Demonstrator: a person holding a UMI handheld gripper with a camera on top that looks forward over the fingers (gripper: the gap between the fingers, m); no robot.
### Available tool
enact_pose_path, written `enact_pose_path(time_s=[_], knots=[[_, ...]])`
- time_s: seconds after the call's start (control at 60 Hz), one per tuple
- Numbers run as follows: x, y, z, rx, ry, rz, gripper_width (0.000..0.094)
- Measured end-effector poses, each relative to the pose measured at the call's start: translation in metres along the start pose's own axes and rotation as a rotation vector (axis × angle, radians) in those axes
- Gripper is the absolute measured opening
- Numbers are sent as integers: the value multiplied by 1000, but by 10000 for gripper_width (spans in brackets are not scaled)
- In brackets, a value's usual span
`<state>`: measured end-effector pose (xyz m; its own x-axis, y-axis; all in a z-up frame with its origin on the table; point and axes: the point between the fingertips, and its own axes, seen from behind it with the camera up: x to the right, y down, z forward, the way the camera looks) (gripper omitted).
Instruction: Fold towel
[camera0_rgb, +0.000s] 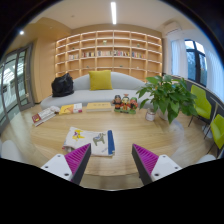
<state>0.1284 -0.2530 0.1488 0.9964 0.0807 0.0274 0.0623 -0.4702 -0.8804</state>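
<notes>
Library-like lounge, wooden table (40, 140), towel unseen (no axis to tell), gripper (110, 160) jaws wide open.

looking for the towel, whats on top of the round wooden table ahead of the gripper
On the round wooden table lie open magazines just ahead of the open gripper, books, small figurines and a leafy green potted plant. No towel shows.

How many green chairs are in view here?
2: one green chair beside the potted plant, a nearer green chair beyond the open tongs. Others may be hidden.
</notes>
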Motion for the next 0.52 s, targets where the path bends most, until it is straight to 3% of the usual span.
enact_pose_path(time_s=[0.3, 0.517], knots=[[-14, 17, -64, 8, -31, -33, 855], [-11, 15, -72, 19, -33, -34, 855]])
